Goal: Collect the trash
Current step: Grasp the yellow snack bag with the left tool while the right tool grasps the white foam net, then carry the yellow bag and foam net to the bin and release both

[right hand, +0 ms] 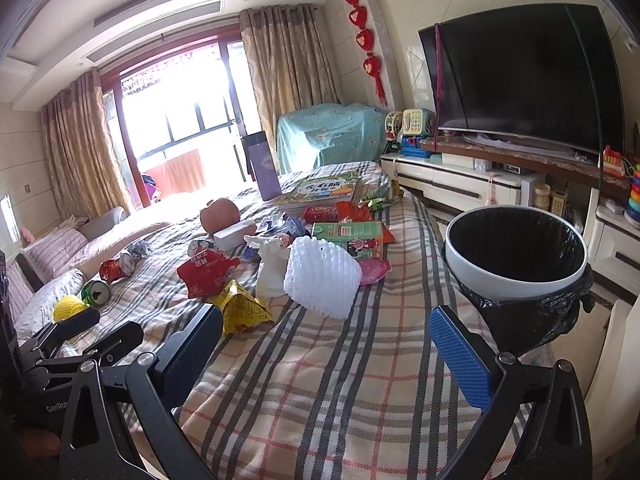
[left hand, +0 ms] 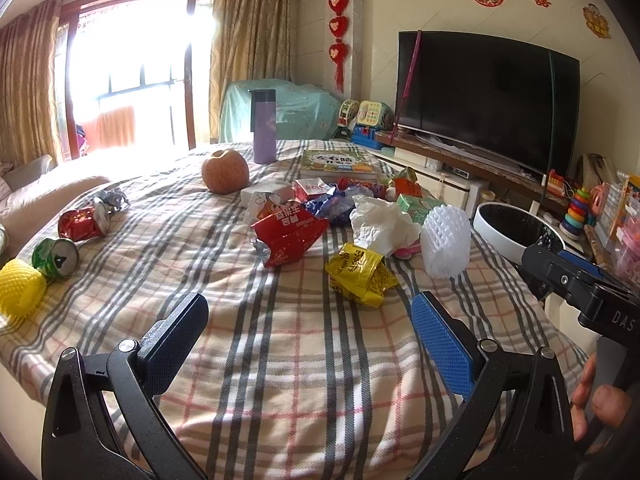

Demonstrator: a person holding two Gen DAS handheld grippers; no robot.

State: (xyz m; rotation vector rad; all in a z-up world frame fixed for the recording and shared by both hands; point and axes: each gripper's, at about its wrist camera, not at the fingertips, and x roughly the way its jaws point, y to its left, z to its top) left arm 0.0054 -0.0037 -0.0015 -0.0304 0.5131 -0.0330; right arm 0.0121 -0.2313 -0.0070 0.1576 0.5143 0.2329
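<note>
Trash lies on a plaid-covered table [left hand: 280, 340]: a yellow wrapper [left hand: 360, 276] [right hand: 242, 308], a red snack bag [left hand: 290, 232] [right hand: 208, 270], crumpled white paper [left hand: 382, 222], a white foam net [left hand: 446, 242] [right hand: 322, 280], a green carton [right hand: 346, 232], a red can [left hand: 82, 222] [right hand: 116, 268], a green can [left hand: 56, 258] [right hand: 96, 292] and a yellow foam net [left hand: 20, 290]. A white bin [right hand: 516, 256] [left hand: 516, 228] with a black liner stands off the table's right edge. My left gripper [left hand: 308, 316] is open and empty above the cloth, short of the yellow wrapper. My right gripper [right hand: 328, 332] is open and empty, near the white foam net.
An apple [left hand: 224, 176], a purple flask [left hand: 263, 126] and a picture book [left hand: 338, 164] stand at the far side. A TV [left hand: 484, 96] on a low cabinet with toys is at the right. A sofa with cushions [right hand: 48, 256] lies at the left.
</note>
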